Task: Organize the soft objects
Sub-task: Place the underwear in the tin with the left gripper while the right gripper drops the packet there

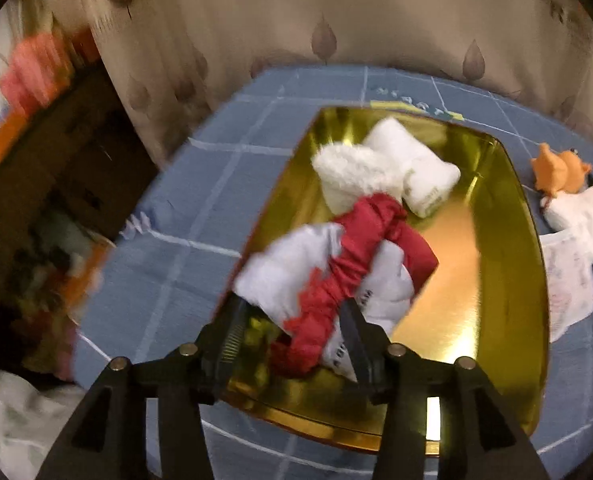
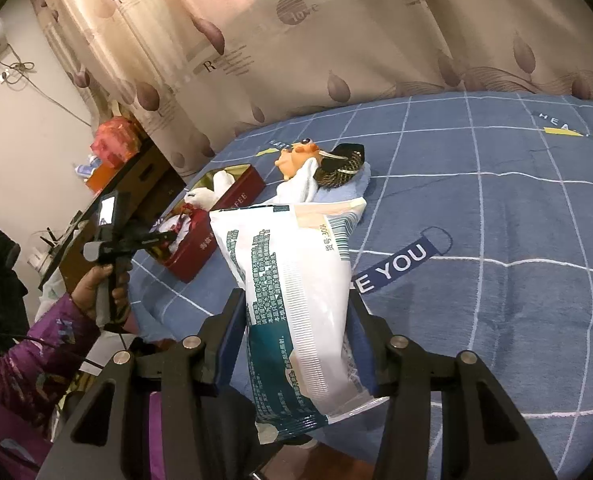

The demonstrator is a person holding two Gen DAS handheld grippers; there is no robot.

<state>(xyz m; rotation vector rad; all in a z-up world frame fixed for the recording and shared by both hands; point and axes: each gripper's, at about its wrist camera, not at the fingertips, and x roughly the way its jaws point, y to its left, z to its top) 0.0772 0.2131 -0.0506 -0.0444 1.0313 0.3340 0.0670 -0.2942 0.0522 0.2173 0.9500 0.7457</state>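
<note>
My left gripper [image 1: 292, 312] hangs over a gold-lined tin box [image 1: 476, 248] and its fingers stand around a white pouch wrapped in a red scrunchie [image 1: 344, 264]. A fluffy white item [image 1: 352, 172] and a small white pillow [image 1: 424, 172] lie further back in the box. My right gripper [image 2: 296, 304] is shut on a white plastic packet with teal print [image 2: 292, 288], held above the blue bed cover. An orange plush [image 2: 296, 156], a white cloth [image 2: 300, 188] and a dark patterned item [image 2: 344, 164] lie together on the bed. The left gripper [image 2: 164, 238] also shows in the right wrist view.
The tin box is red outside [image 2: 212, 236] and stands near the bed's left edge. A blue checked cover [image 2: 496, 220] spreads to the right. Curtains [image 2: 336, 40] hang behind the bed. A dark cabinet [image 1: 56, 152] with red boxes [image 2: 114, 146] stands to the left.
</note>
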